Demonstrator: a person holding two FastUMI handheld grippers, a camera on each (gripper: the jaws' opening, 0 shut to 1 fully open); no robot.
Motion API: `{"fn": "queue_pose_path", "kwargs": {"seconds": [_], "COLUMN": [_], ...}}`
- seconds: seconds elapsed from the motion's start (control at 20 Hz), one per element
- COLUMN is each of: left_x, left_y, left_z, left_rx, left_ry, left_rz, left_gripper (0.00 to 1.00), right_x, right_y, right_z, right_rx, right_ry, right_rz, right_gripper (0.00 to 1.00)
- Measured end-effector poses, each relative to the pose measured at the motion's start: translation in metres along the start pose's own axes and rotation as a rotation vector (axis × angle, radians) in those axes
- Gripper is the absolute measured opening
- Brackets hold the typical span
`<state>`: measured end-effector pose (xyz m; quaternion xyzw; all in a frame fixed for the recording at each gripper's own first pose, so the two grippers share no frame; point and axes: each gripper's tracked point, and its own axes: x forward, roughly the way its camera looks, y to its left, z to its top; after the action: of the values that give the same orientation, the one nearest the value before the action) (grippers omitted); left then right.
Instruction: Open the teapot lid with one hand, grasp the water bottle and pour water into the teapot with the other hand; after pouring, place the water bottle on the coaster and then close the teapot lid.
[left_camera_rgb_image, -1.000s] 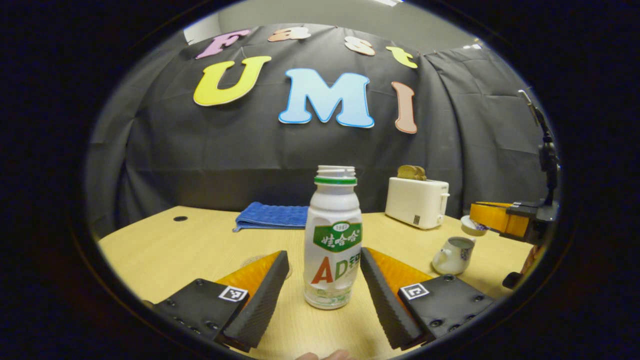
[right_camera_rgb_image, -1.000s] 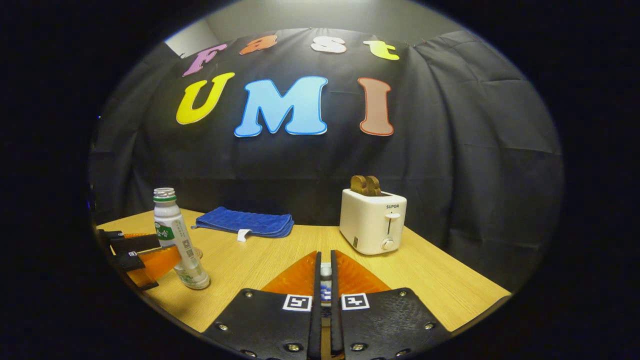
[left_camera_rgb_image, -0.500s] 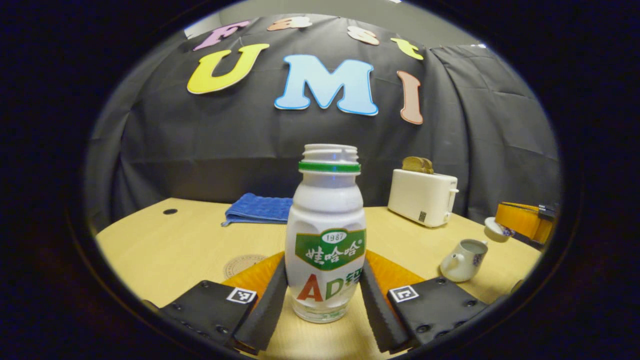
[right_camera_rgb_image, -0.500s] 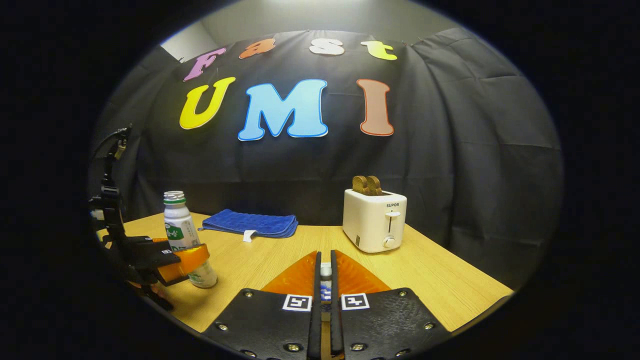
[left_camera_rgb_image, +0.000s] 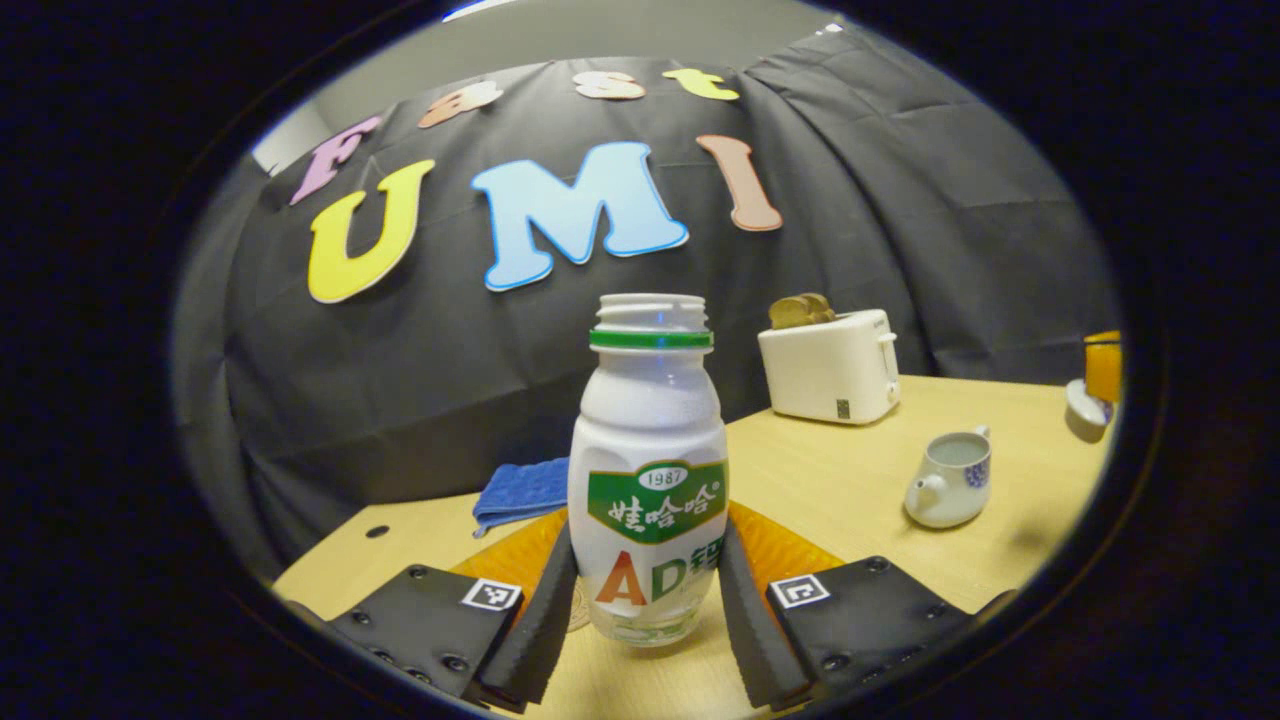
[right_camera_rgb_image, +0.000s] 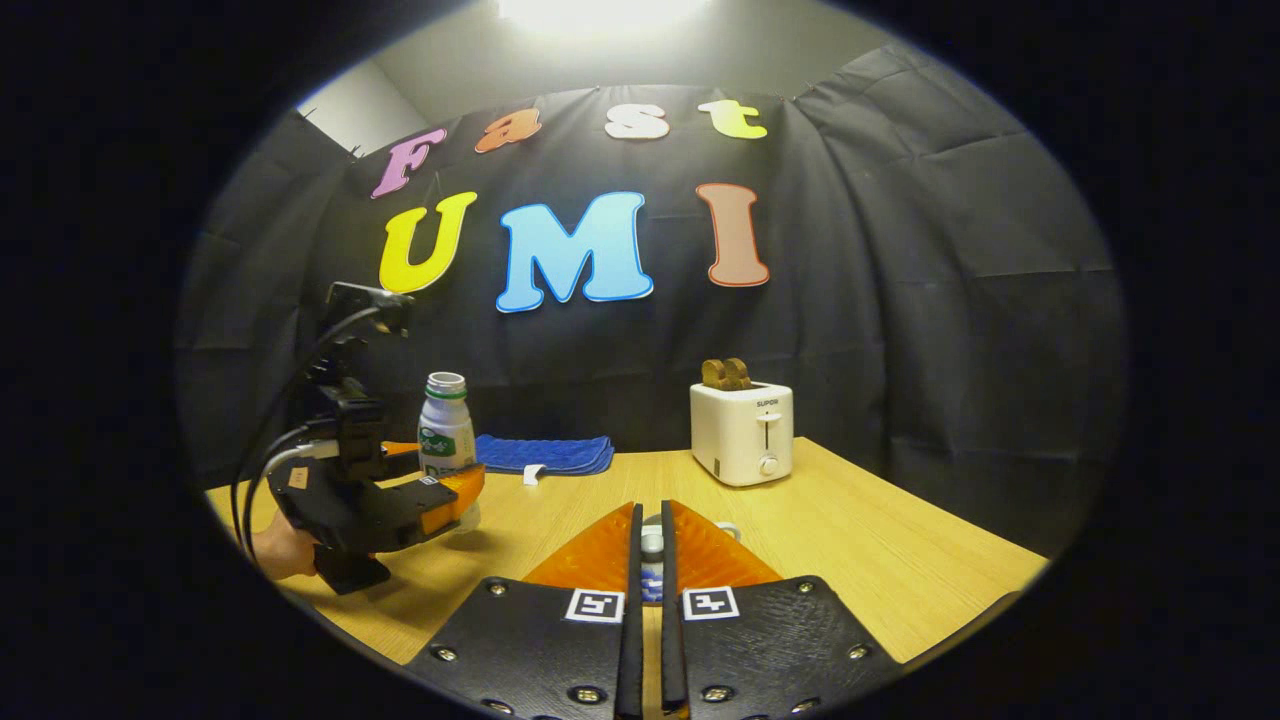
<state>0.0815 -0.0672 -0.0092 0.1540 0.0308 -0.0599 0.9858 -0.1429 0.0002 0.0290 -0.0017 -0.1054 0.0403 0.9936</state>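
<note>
Gripping the water bottle (left_camera_rgb_image: 648, 480) low on its body, the left gripper (left_camera_rgb_image: 648, 630) has both fingers pressed against the sides, w/ the bottle upright betw. them, cap off, neck open, green ring under the threads. Bottle base looks just above the table (left_camera_rgb_image: 850, 490), but contact can't be told for sure. A round coaster (left_camera_rgb_image: 577, 610) peeks out on the tabletop behind the left finger, near the bottle's base. In the right gripper view the same bottle (right_camera_rgb_image: 447, 435) sits in the left gripper (right_camera_rgb_image: 455, 490), held by a hand (right_camera_rgb_image: 280, 550) at the far left edge, cables running up from the rig. Teapot (left_camera_rgb_image: 950, 480) stands on the table to the right, well apart from the bottle, lid off, mouth open, spout pointing left. Right gripper (right_camera_rgb_image: 650, 560) has its fingers nearly together, clamped on the small knob of the teapot lid (right_camera_rgb_image: 651, 545); the lid (left_camera_rgb_image: 1083, 410) also shows at the right edge of the left gripper view, held above the table and apart from the pot. White toaster (right_camera_rgb_image: 742, 432) w/ bread in the slots stands at the back, blue towel (right_camera_rgb_image: 545, 453) folded flat near the wall.
</note>
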Motion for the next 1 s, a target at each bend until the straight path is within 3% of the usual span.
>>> {"fn": "queue_pose_path", "kwargs": {"seconds": [0.15, 0.2, 0.25, 0.3, 0.5, 0.85, 1.0], "left_x": [0.017, 0.023, 0.025, 0.029, 0.041, 0.053, 0.060], "left_y": [-0.027, -0.034, -0.040, -0.046, -0.069, -0.098, -0.107], "left_z": [-0.003, -0.002, -0.003, 0.000, -0.002, 0.000, -0.007], "left_rx": [0.136, 0.199, 0.256, 0.301, 0.447, 0.698, 0.805], "left_ry": [0.018, 0.021, 0.017, 0.011, 0.019, 0.004, 0.017], "left_rz": [-0.060, -0.073, -0.083, -0.091, -0.141, -0.177, -0.182], "left_gripper": [0.80, 0.71, 0.80, 0.72, 0.80, 0.80, 0.70], "right_x": [-0.022, -0.028, -0.033, -0.035, -0.042, -0.050, -0.053], "right_y": [-0.011, -0.017, -0.021, -0.024, -0.038, -0.059, -0.064], "right_z": [-0.002, -0.002, -0.002, -0.002, -0.003, 0.001, 0.003], "right_rx": [0.006, -0.003, -0.011, -0.012, 0.008, 0.030, 0.035], "right_ry": [-0.010, -0.014, -0.016, -0.015, -0.017, -0.035, -0.040], "right_rz": [-0.039, -0.056, -0.069, -0.078, -0.101, -0.143, -0.152], "right_gripper": [0.07, 0.07, 0.07, 0.07, 0.07, 0.07, 0.07]}}
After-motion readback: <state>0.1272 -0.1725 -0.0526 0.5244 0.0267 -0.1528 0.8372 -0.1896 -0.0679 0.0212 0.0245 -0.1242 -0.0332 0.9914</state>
